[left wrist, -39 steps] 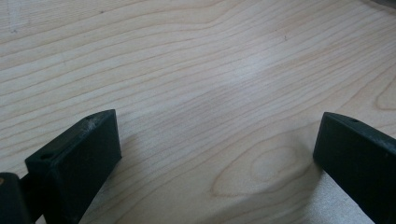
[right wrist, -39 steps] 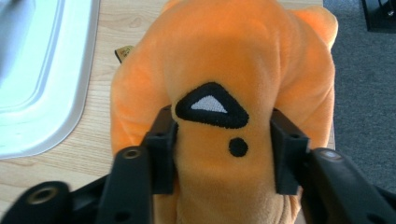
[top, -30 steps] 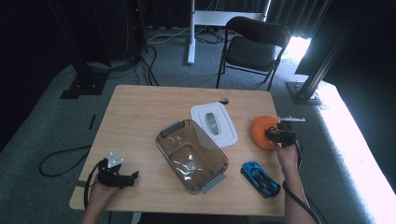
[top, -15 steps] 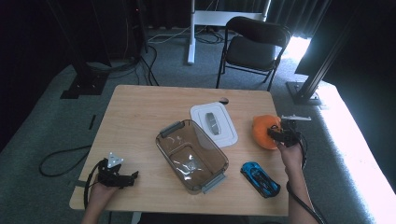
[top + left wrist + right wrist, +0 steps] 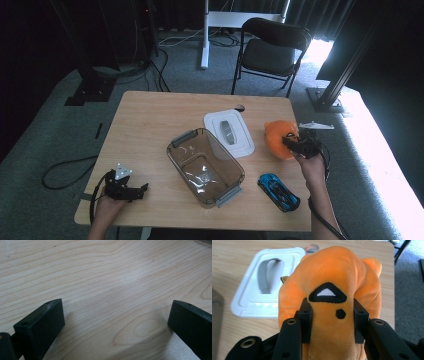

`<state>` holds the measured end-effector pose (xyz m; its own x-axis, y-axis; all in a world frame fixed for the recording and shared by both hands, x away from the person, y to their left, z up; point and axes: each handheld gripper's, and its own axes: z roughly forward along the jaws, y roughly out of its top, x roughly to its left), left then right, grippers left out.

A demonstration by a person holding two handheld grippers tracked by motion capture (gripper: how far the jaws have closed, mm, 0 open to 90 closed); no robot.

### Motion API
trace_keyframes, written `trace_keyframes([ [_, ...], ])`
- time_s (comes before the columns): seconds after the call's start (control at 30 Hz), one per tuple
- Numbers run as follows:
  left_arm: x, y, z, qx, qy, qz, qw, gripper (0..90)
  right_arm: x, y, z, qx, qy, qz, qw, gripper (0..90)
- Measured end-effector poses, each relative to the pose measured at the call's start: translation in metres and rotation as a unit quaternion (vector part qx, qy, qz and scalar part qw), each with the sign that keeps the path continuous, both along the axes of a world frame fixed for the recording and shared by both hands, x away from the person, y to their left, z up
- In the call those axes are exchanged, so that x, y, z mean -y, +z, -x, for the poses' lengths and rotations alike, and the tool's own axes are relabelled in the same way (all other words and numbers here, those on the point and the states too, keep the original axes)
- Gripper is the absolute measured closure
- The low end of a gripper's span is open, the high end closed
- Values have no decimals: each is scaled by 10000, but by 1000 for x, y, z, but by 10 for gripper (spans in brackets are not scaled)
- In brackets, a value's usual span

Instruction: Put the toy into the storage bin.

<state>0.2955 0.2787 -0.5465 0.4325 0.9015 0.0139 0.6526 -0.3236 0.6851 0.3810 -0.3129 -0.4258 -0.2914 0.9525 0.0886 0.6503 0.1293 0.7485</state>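
An orange plush toy [image 5: 276, 138] hangs just above the table's right side, with my right gripper [image 5: 296, 143] shut on it. In the right gripper view both jaws squeeze the plush toy [image 5: 329, 287] at its black-and-white embroidered patch. A clear brown container [image 5: 205, 165] stands open at the table's middle, and its white lid [image 5: 228, 131] lies flat beyond it. A blue toy car [image 5: 278, 191] rests near the front right edge. My left gripper [image 5: 135, 190] lies on the table at the front left, jaws wide apart with only bare wood [image 5: 112, 290] between them.
The wooden table [image 5: 150, 120] has free room across its far left half. A black chair [image 5: 272, 47] stands behind the table on the carpet. A black cable [image 5: 65, 167] loops on the floor at the left.
My right gripper has risen with the orange plush toy and drifted slightly to the right. The left gripper has stayed where it was.
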Motion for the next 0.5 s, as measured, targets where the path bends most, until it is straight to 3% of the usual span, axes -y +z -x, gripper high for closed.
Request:
trace_keyframes([
  [0.27,0,0,0,1,15,1,10000,11,-11,16,9,157,322,-204,9992,621],
  [0.37,0,0,0,4,21,7,10000,12,-18,23,13,252,463,-152,9985,621],
  [0.5,0,0,0,7,26,2,10000,11,-30,34,21,380,747,-215,9962,620],
])
